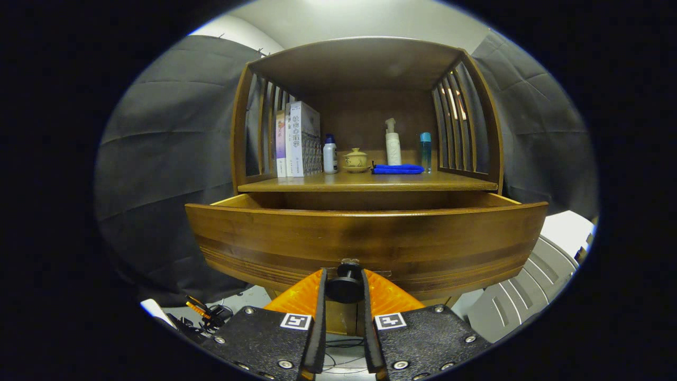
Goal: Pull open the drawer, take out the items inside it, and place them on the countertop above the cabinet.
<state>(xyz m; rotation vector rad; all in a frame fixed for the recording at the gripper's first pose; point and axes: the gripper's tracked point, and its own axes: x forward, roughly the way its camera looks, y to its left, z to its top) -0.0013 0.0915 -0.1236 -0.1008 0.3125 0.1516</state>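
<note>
Wooden cabinet dominates, slatted sides, open shelf bay whose floor is the countertop where the items are meant to go. Below it the drawer is pulled out toward the camera, front panel bowed by the lens, top edge well forward of the countertop's front edge; inside is hidden behind the panel, so contents can't be told. On the countertop, left end: upright books leaning against the slats. Just right of them a small white bottle with blue cap, then a lidded ceramic cup on a saucer mid-back. Right of centre a folded blue cloth lies flat, a white pump bottle stands behind it, and a slim teal bottle stands near the right slats. Front strip of the countertop is bare, likely drop zone. Gripper is pinching the dark round drawer knob, both fingers pressed on its sides, low on the panel centre; that grip suits pulling. Judgement: opening looks about done, next is release and reach in over the panel.
</note>
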